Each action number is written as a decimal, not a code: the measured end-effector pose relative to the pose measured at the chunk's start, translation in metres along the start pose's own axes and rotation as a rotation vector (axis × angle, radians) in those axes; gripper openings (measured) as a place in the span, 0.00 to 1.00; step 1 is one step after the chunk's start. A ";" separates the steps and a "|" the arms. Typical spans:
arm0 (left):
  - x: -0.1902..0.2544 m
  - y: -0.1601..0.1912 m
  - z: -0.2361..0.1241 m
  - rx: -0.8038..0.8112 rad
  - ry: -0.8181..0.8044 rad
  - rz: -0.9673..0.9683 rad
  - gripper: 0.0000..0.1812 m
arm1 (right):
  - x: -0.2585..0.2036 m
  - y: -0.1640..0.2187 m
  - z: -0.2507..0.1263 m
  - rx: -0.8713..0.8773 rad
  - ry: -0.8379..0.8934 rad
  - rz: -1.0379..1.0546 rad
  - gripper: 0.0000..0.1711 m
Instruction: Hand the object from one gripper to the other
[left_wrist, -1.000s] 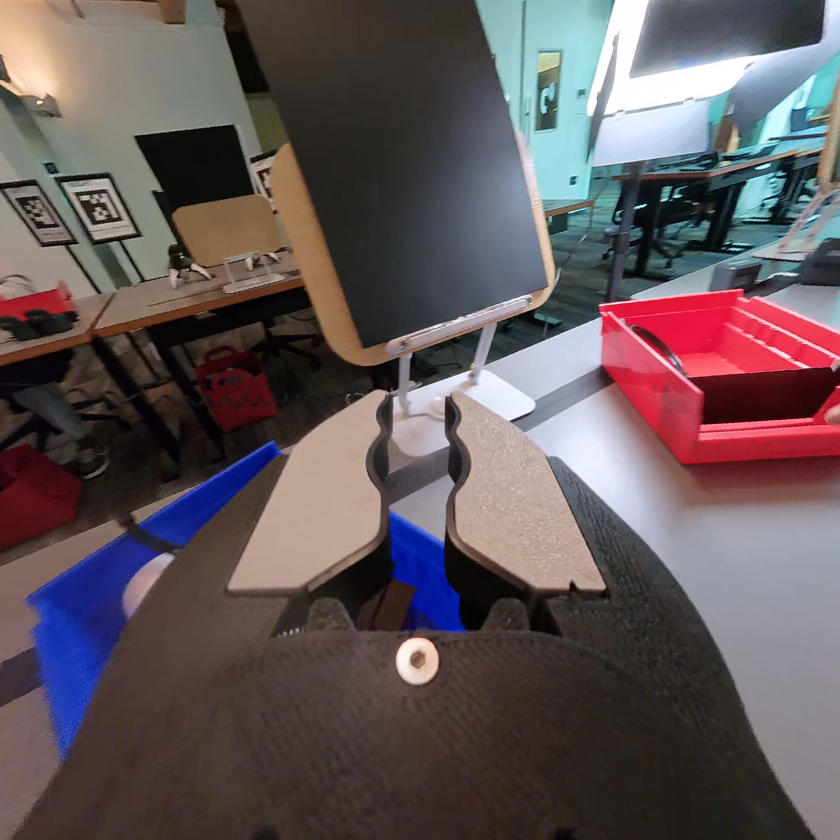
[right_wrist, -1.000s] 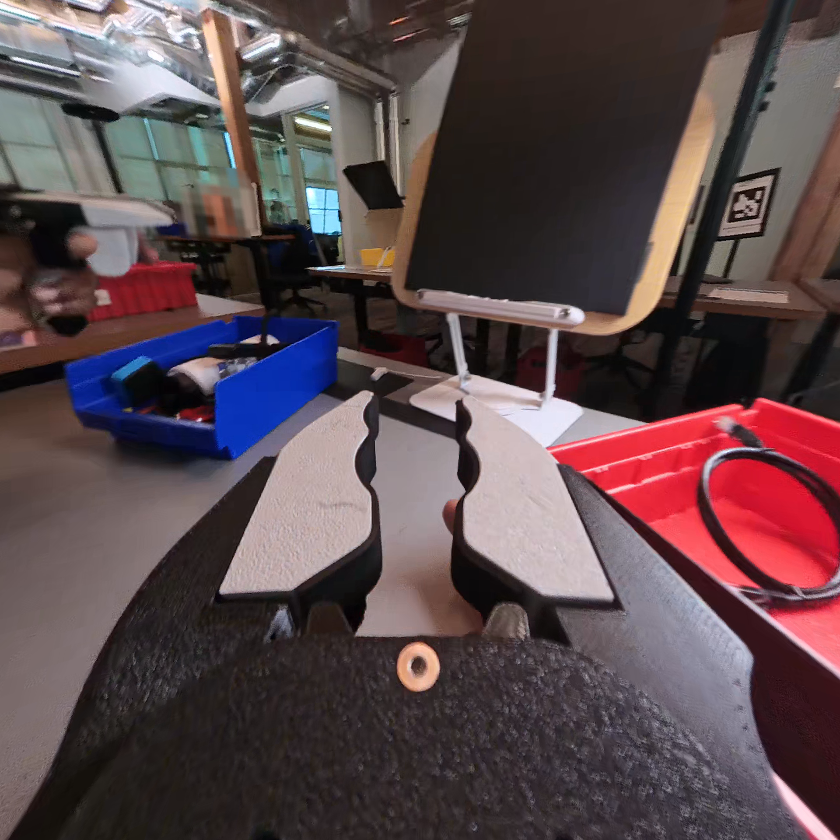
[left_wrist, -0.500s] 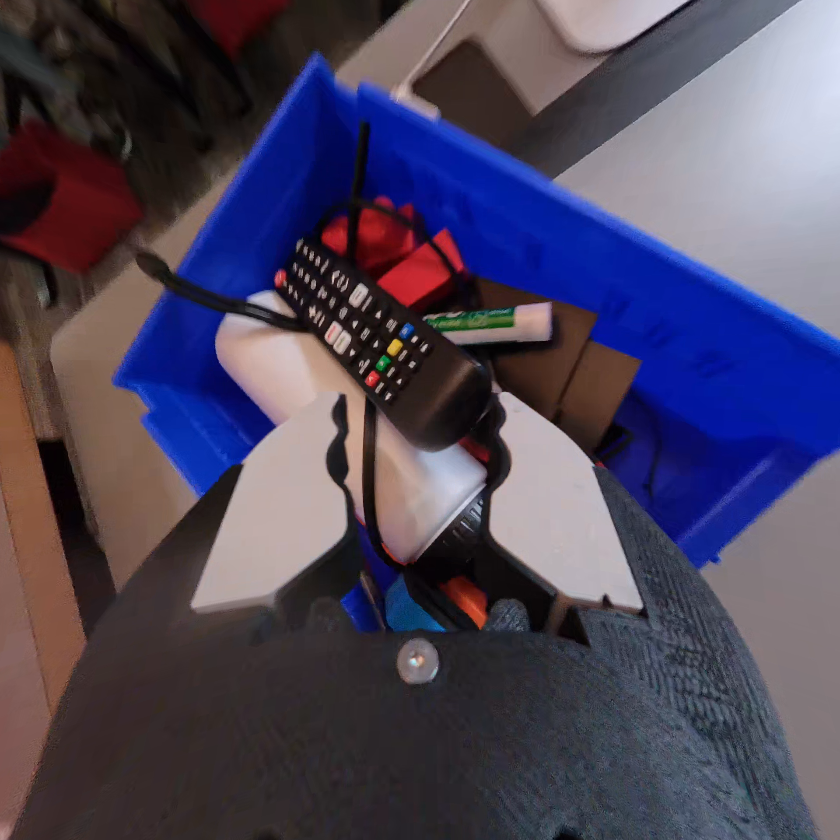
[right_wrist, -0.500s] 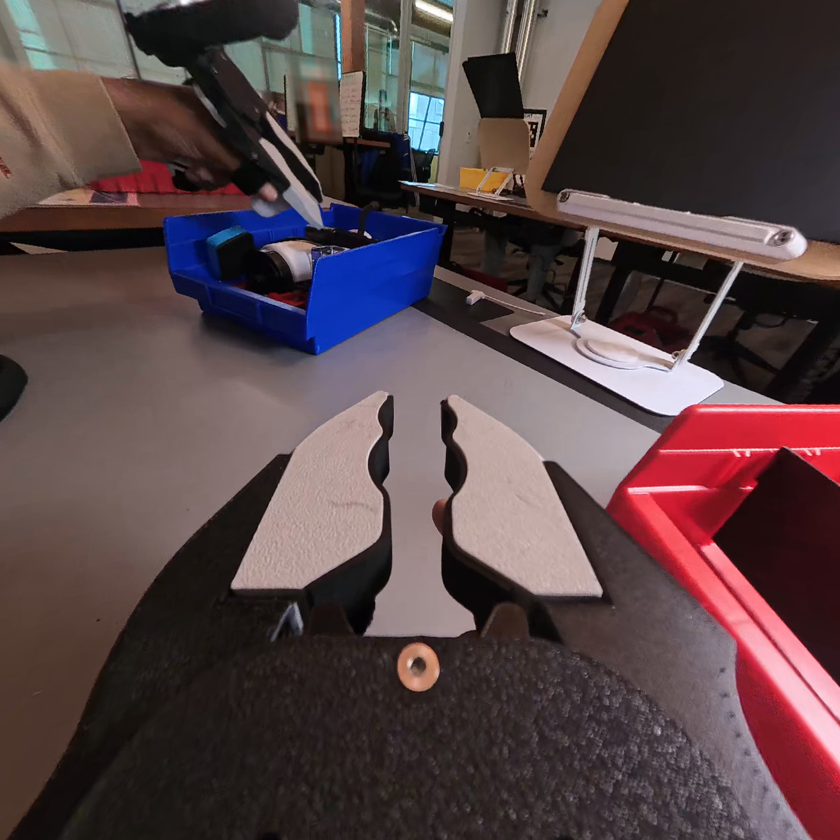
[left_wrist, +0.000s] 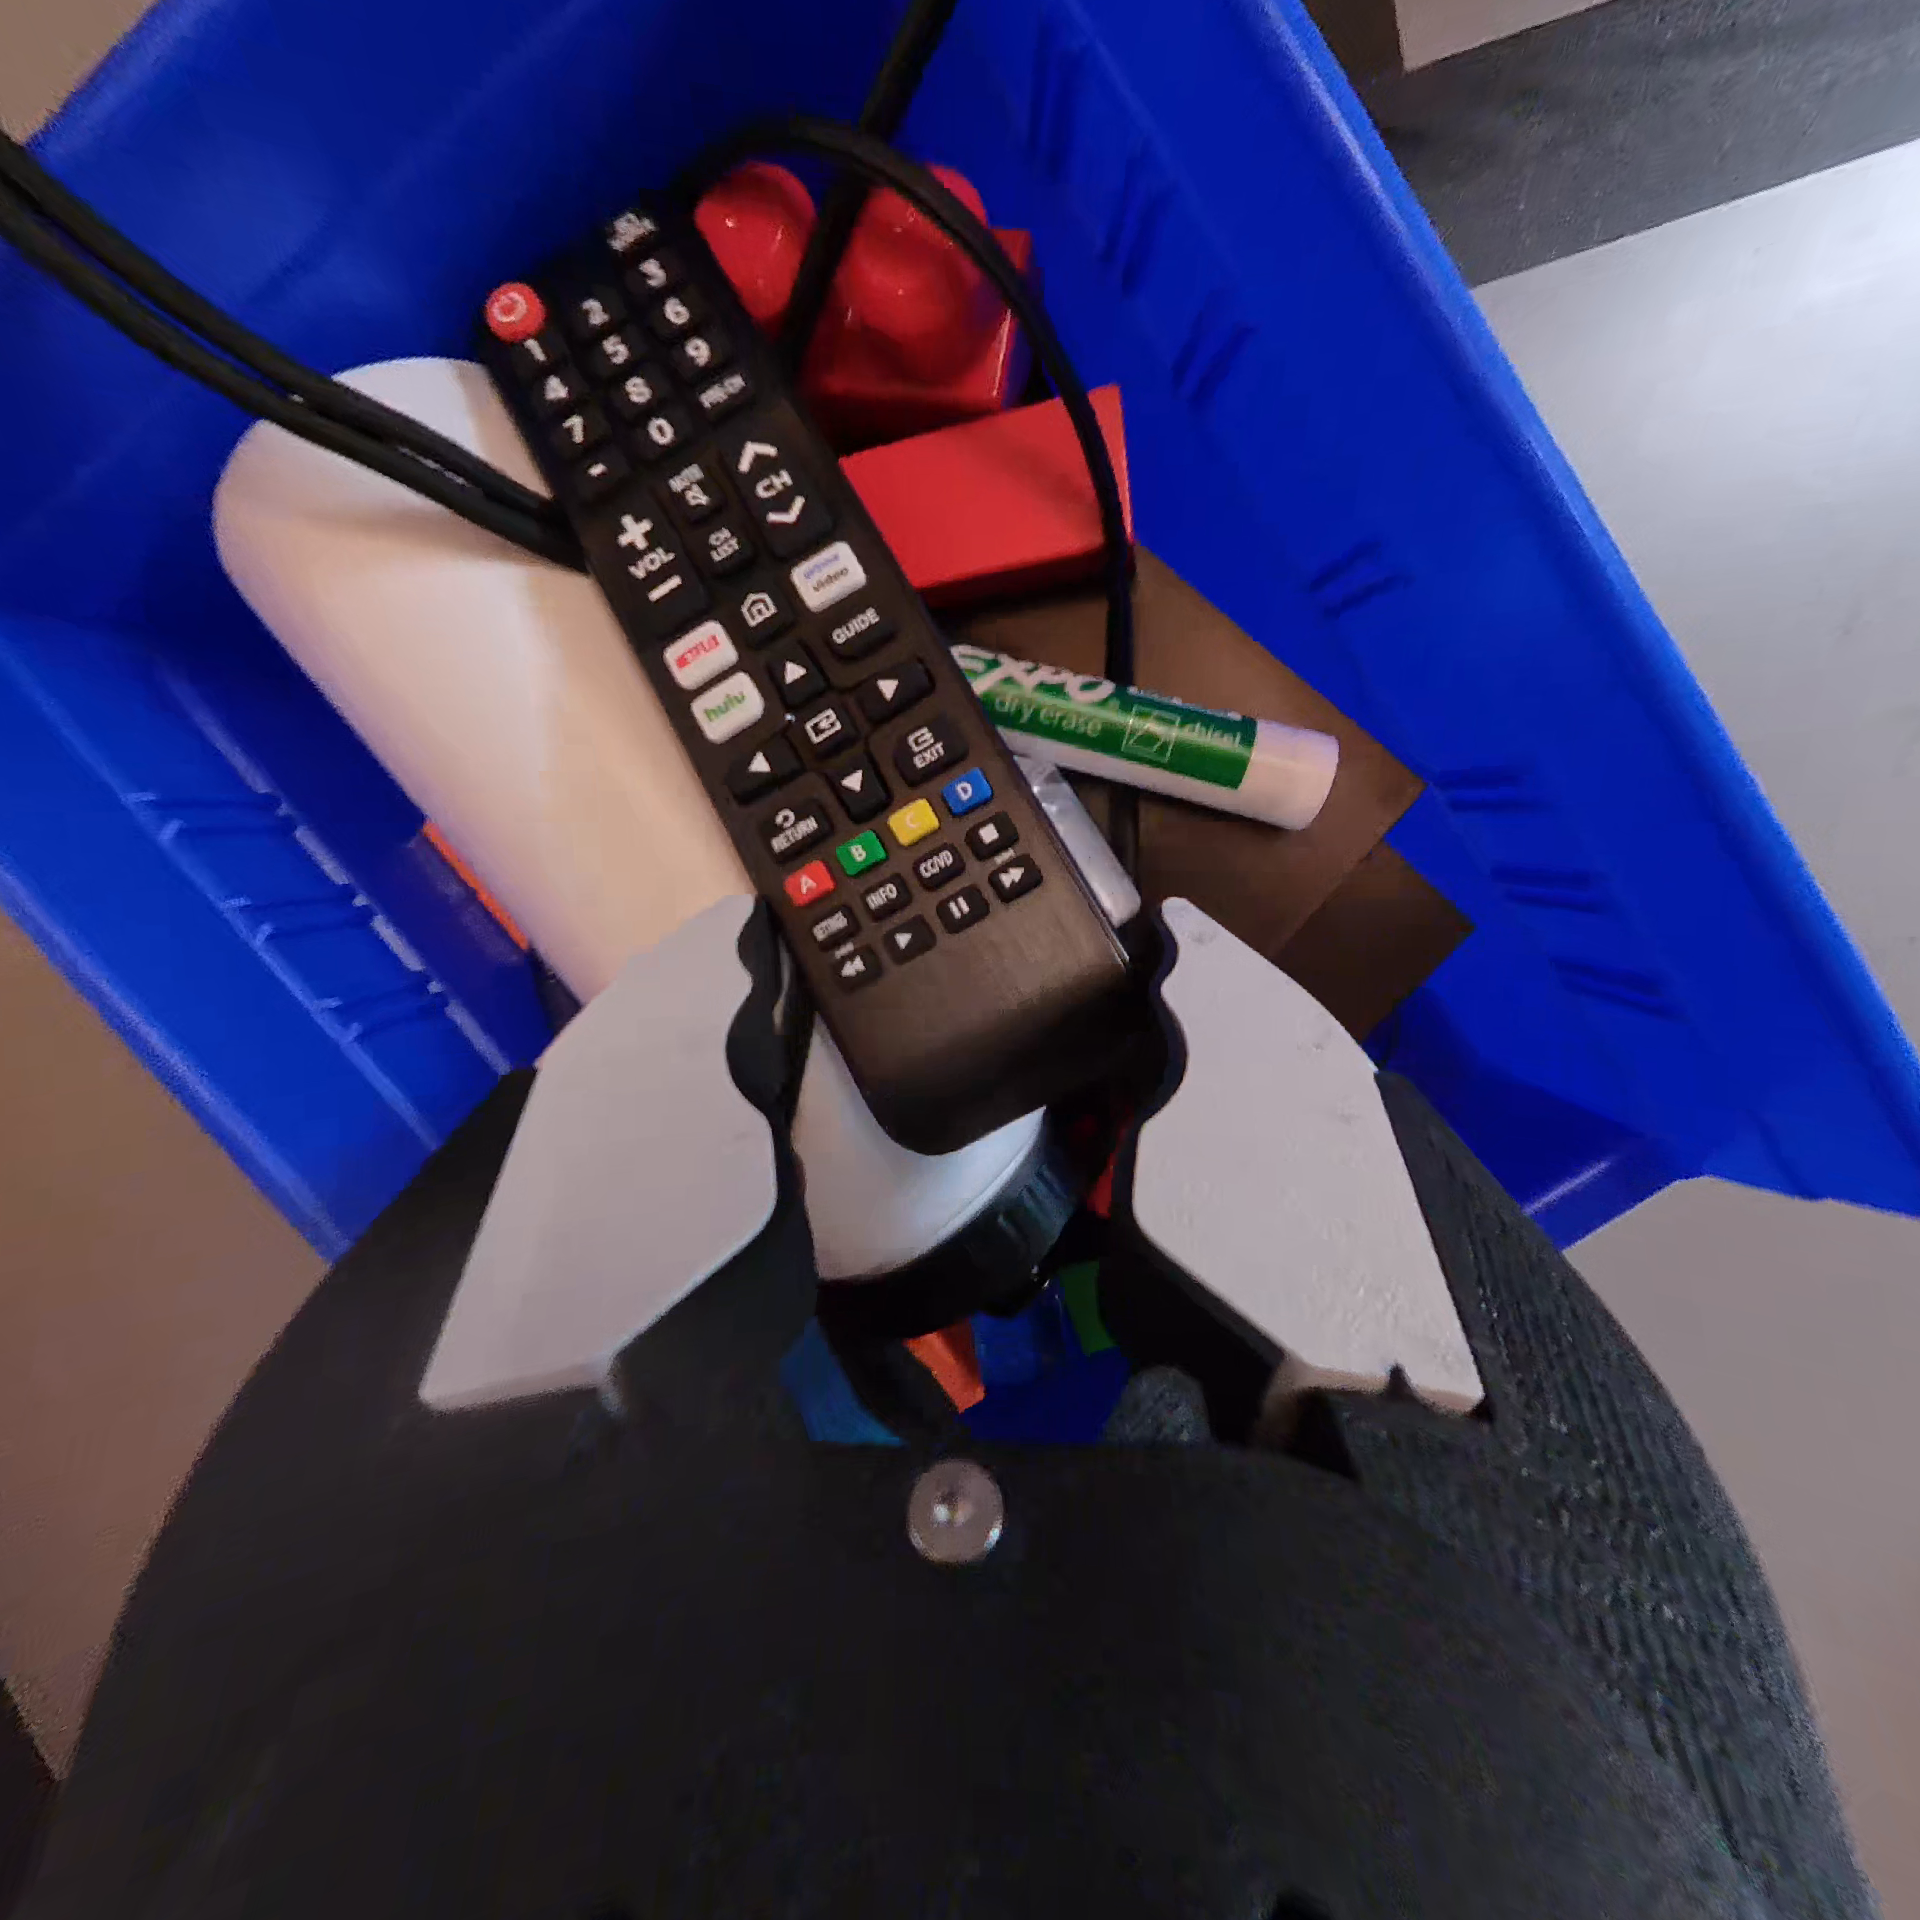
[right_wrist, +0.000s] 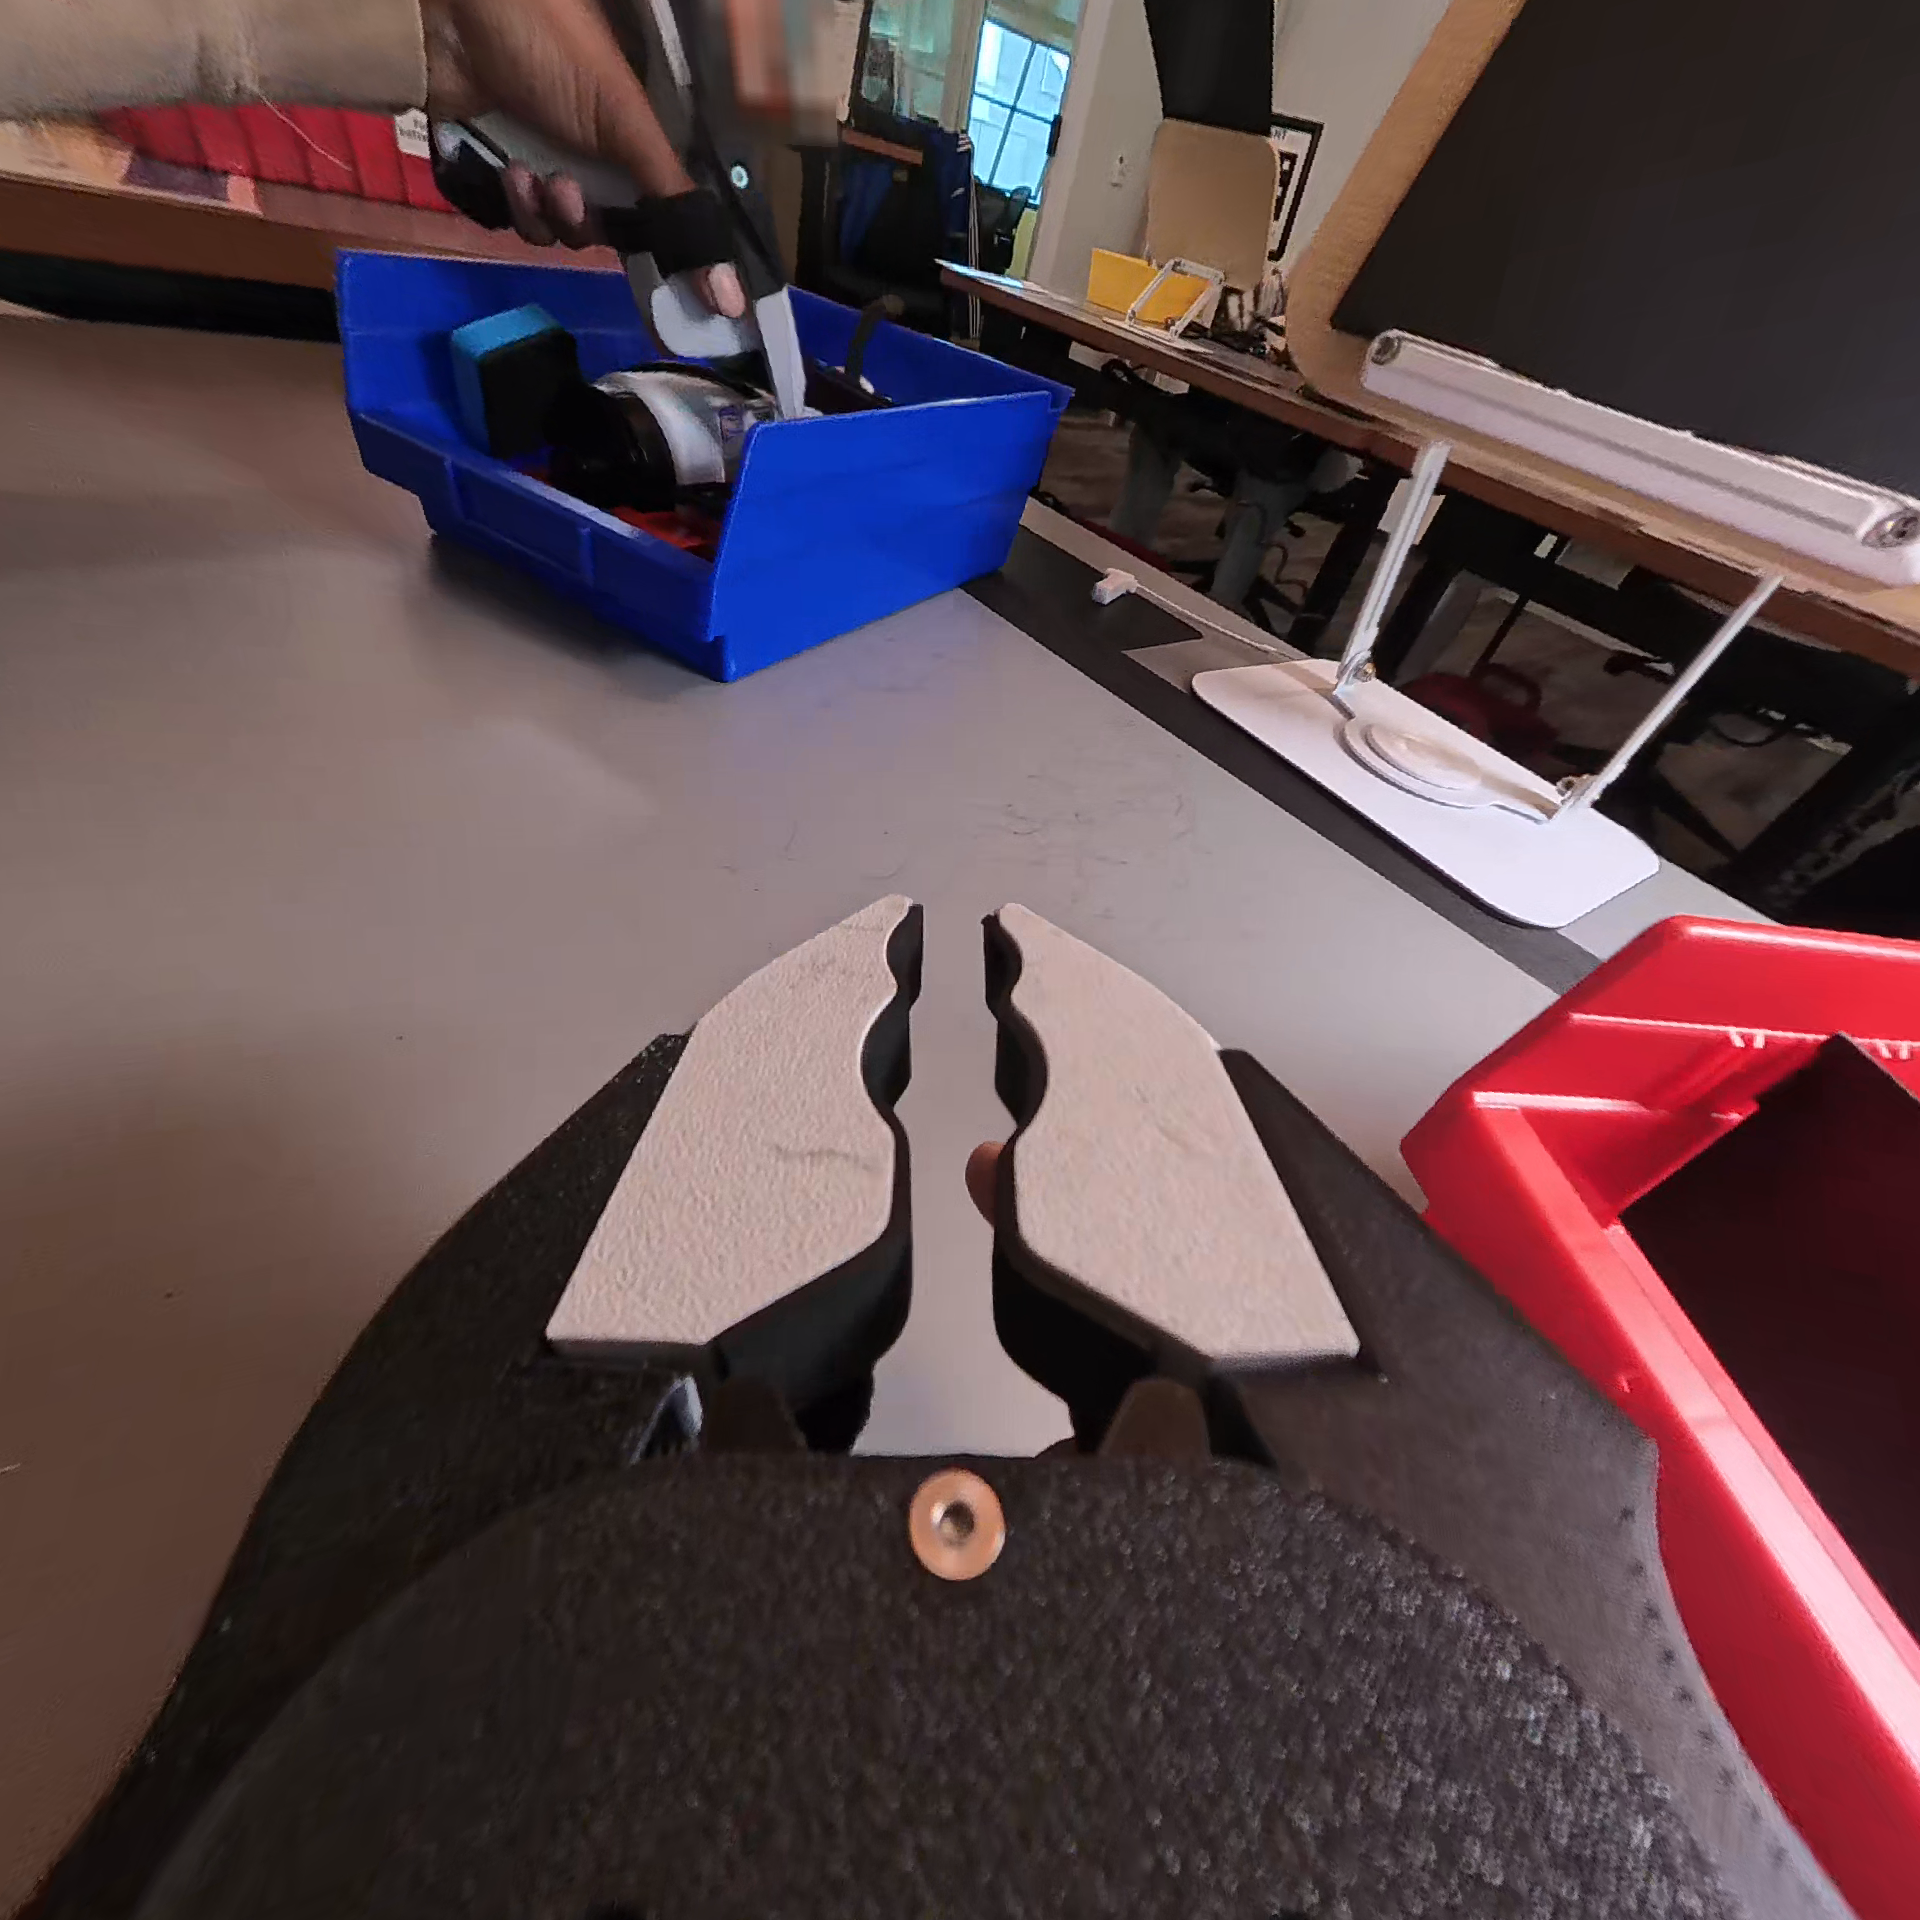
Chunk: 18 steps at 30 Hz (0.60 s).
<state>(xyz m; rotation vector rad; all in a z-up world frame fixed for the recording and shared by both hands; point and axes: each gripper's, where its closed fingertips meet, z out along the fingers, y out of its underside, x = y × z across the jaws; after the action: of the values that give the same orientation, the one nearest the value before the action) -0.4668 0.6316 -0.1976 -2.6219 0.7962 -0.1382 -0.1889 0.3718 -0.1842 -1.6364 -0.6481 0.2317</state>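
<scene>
- Reaching down into the blue bin (left_wrist: 1434, 436), the left gripper (left_wrist: 961, 1023) is spread wide, its fingers (left_wrist: 644, 1143) flanking the near end of the black TV remote (left_wrist: 790, 665).
- Whether the pads are pressing the remote cannot be told; nothing is clamped visibly.
- The remote is lying face up inside the bin, resting across a white cylindrical bottle (left_wrist: 447, 644) with a black cap.
- A black cable (left_wrist: 208, 343) is crossing the bottle and running under the remote's upper part.
- Red blocks (left_wrist: 935, 416), a green dry-erase marker (left_wrist: 1143, 738) and brown cardboard (left_wrist: 1299, 862) are lying beside the remote in the same bin.
- In the right wrist view, the right gripper (right_wrist: 953, 925) is hovering low over the grey desk (right_wrist: 416, 831), its fingers nearly together with a narrow gap, holding nothing.
- The blue bin (right_wrist: 862, 520) is sitting well apart from it on the desk, with the left gripper (right_wrist: 774, 364) and the person's hand (right_wrist: 561, 135) dipping into it.
- A red bin (right_wrist: 1558, 1122) is standing just beside the right gripper.
- A white stand (right_wrist: 1455, 790) is carrying a dark panel at the desk's far edge.
</scene>
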 end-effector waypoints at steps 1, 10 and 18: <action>-0.002 0.001 -0.005 0.026 0.006 0.001 0.36 | -0.001 -0.001 0.000 0.003 0.002 -0.016 0.06; -0.001 0.011 -0.089 0.367 0.178 -0.012 0.32 | -0.008 0.003 0.003 -0.015 -0.011 -0.023 0.05; 0.038 0.006 -0.172 0.736 0.454 0.014 0.19 | -0.051 -0.053 0.016 0.073 -0.206 0.159 0.05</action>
<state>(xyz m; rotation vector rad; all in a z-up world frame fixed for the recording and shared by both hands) -0.4738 0.5472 -0.0435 -1.8959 0.7183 -0.8668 -0.2533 0.3605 -0.1472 -1.6075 -0.6575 0.5391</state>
